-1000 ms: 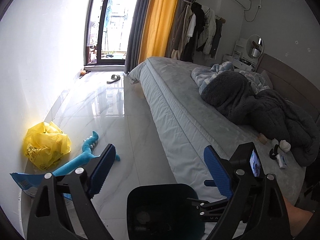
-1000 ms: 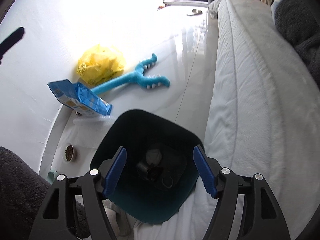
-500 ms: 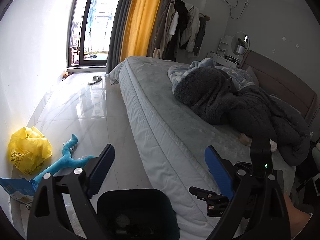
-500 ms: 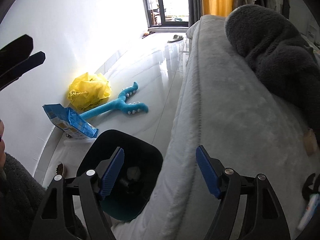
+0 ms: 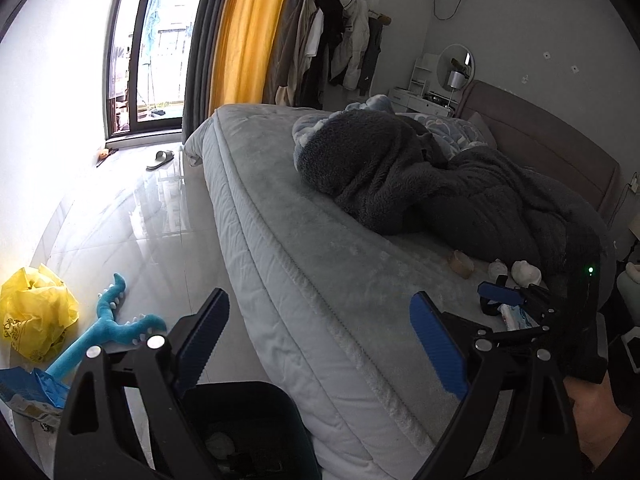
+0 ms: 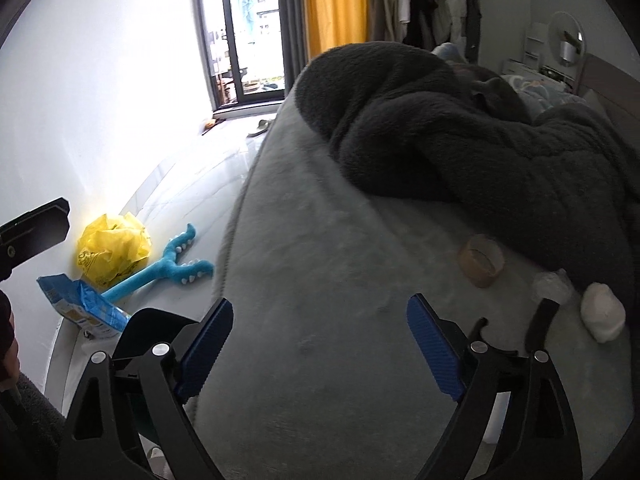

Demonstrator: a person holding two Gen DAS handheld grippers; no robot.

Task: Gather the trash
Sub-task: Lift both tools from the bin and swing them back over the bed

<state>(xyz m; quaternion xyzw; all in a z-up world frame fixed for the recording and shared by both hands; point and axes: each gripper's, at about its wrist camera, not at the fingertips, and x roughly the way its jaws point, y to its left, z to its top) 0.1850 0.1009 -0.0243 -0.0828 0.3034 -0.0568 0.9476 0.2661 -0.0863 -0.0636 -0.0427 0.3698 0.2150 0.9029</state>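
Note:
My right gripper (image 6: 320, 316) hovers over the grey bed (image 6: 320, 380), its jaws opening with nothing between them. Ahead of it to the right lie a brown tape roll (image 6: 480, 260), a clear plastic scrap (image 6: 554, 286) and a white crumpled wad (image 6: 602, 316). My left gripper (image 5: 320, 320) is open and empty at the mattress edge, above the dark bin (image 5: 248, 420), which holds some trash. The left wrist view also shows the tape roll (image 5: 462, 262), the white wads (image 5: 526, 272) and a light blue packet (image 5: 516, 316) on the bed.
A dark fleece blanket (image 6: 460, 132) is heaped on the bed behind the trash. On the floor by the wall lie a yellow plastic bag (image 6: 114, 248), a blue toy (image 6: 160, 272) and a blue packet (image 6: 84, 308). A slipper (image 5: 160, 158) lies near the balcony door.
My right gripper has risen from over the bin and swung right onto the bed, its jaws spreading wider. The left wrist view has also shifted right, so the bin has slid low.

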